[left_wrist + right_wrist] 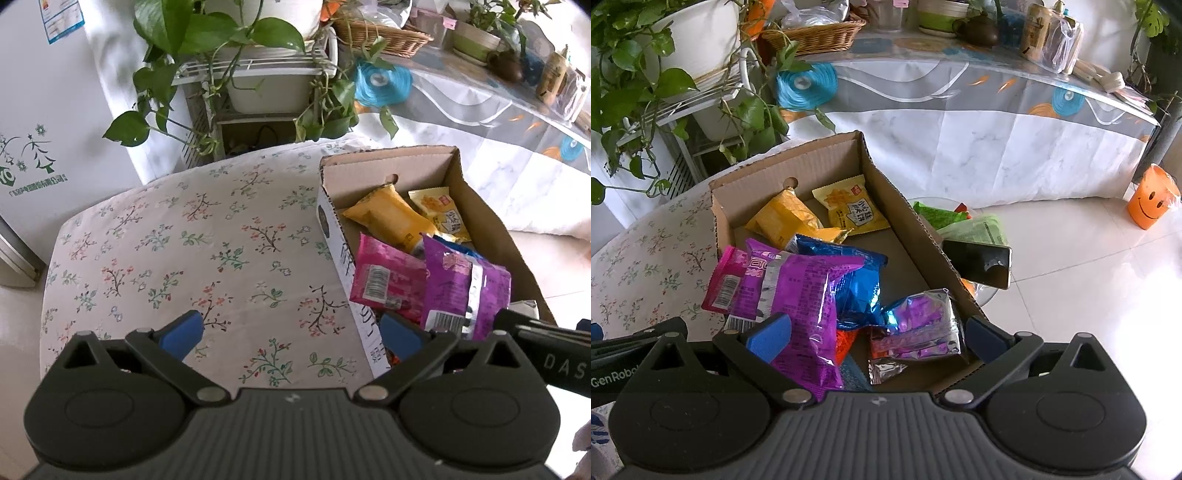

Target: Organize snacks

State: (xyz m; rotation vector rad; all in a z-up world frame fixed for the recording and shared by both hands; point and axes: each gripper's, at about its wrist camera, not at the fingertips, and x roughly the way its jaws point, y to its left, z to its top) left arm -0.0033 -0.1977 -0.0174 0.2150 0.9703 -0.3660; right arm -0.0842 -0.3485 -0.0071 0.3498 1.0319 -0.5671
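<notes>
With both the left tongs [291, 332] and right tongs [875, 336] released, the glossy purple foil snack packet [801, 295] leaning at the open brown cardboard box's [905, 206] 7 o'clock rim could slide out onto the floral-cloth desk [184, 240] if nudged.

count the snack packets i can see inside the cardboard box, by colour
Counted from the right wrist view, inside the cardboard box:
yellow packets: 2
purple packets: 2
pink packet: 1
blue packet: 1
orange-red packet, mostly hidden: 1
Total: 7, with others possibly buried underneath.
</notes>
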